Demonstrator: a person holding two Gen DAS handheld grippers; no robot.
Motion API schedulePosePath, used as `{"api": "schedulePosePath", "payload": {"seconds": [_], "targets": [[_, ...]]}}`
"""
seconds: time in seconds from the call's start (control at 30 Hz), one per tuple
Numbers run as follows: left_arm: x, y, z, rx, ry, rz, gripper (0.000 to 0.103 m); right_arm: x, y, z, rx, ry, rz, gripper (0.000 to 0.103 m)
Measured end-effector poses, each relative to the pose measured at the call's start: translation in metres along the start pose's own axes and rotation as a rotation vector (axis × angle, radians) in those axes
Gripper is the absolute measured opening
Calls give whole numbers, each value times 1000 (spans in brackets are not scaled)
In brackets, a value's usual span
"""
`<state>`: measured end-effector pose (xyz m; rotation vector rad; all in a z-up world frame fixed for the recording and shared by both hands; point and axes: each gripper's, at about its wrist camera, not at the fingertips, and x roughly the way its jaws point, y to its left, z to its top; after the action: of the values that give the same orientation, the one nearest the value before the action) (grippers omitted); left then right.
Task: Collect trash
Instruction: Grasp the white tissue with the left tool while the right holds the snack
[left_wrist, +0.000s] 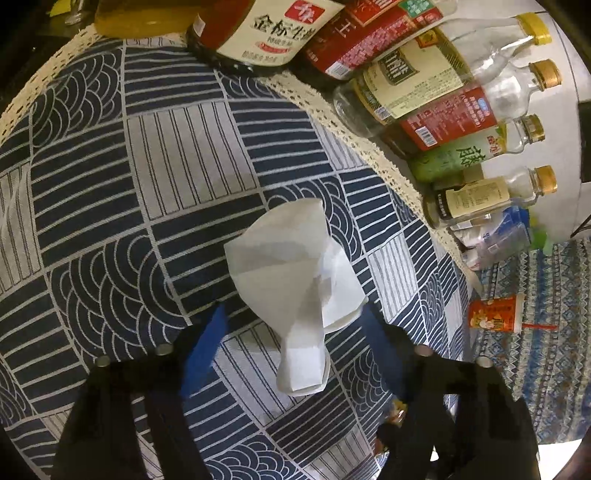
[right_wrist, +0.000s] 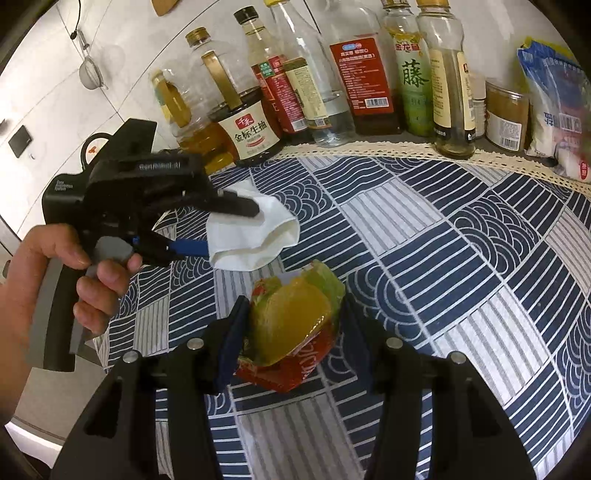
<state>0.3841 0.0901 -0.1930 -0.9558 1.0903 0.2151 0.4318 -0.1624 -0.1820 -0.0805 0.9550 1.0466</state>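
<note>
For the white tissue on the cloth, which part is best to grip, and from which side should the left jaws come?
Probably the tissue at its narrow twisted end, nearest the left gripper. That end is bunched into a thin neck that fits between the open jaws, while the far end flares wide and loose. Come in low along the cloth, one jaw on each side of the neck.
</note>
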Motion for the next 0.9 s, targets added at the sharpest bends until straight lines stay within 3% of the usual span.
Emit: {"api": "schedulePosePath", "payload": {"seconds": [0.03, 0.1, 0.23, 0.53, 0.9], "targets": [[1, 0, 0, -1, 2, 7, 58, 1, -3, 1, 2, -1, 4, 51], [0, -1, 1, 10, -2, 29, 40, 2, -7, 2, 5, -1, 11, 51], [-1, -4, 1, 21, -11, 37, 28, 8, -13, 4, 7, 6, 34, 51], [-11, -9, -5, 37, -38, 77, 27, 8, -21, 7, 4, -9, 83, 51], [-30, -16, -30, 113, -47, 121, 27, -5, -25, -6, 10, -18, 73, 51]]}}
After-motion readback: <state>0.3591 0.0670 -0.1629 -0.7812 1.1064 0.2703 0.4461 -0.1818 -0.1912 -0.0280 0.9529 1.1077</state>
